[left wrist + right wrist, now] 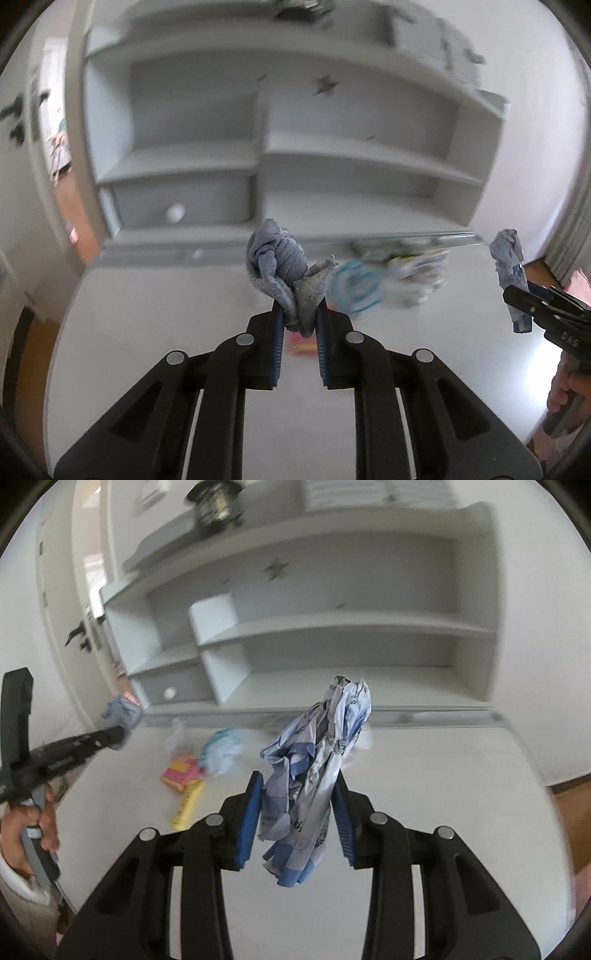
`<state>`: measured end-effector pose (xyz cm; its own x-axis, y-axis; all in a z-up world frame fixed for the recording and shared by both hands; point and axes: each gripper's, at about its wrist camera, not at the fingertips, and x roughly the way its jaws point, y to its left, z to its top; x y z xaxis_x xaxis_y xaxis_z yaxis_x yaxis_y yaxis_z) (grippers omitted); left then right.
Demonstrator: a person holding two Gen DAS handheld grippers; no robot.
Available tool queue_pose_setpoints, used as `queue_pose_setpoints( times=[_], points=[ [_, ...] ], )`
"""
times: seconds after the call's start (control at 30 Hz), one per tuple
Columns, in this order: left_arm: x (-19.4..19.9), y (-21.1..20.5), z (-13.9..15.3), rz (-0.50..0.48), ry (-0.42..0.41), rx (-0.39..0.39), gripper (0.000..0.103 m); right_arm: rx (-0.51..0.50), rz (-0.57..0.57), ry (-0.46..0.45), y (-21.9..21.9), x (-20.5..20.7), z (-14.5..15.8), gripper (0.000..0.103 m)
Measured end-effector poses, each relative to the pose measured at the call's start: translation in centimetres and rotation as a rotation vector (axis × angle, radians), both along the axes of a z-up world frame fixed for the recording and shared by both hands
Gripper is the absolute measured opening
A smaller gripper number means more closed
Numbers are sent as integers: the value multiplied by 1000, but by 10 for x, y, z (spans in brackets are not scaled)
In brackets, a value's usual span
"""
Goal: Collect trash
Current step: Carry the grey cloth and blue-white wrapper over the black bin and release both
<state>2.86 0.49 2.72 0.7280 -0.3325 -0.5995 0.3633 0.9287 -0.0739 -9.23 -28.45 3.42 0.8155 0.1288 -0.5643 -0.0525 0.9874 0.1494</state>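
My left gripper (300, 319) is shut on a crumpled grey-blue cloth-like wad (281, 266), held above the white desk (147, 314). My right gripper (300, 805) is shut on a crumpled blue-and-white printed wrapper (314, 760), also held above the desk. The right gripper with its wrapper shows at the right edge of the left wrist view (511, 273). The left gripper with its wad shows at the left of the right wrist view (122, 710). On the desk lie a pink-and-yellow packet (183, 775), a blue-and-white crumpled wrapper (221, 751) and blurred litter (402, 266).
A white shelf unit (332, 627) with open compartments and a small drawer with a round knob (169, 693) stands at the back of the desk. A dark spool (216, 502) sits on top. A door (74, 627) is at the left. Wooden floor (37, 369) shows beside the desk.
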Motion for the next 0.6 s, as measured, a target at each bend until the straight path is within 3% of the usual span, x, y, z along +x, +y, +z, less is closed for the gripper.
queue_pose_setpoints(
  times=[0.13, 0.3, 0.4, 0.5, 0.6],
  points=[
    [-29, -81, 24, -223, -41, 17, 15, -13, -148, -45, -58, -59, 16, 37],
    [-119, -235, 27, -688, -54, 36, 15, 146, -377, 9, -161, -159, 8, 37],
    [-179, -310, 5, -925, 0, 64, 15, 170, -532, 28, -210, -214, -1, 37],
    [-228, -366, -31, -1086, 79, 121, 15, 211, -666, 64, -256, -267, -21, 37],
    [-258, -416, -85, -1174, 206, 202, 15, 335, -747, 194, -302, -296, -75, 37]
  ],
)
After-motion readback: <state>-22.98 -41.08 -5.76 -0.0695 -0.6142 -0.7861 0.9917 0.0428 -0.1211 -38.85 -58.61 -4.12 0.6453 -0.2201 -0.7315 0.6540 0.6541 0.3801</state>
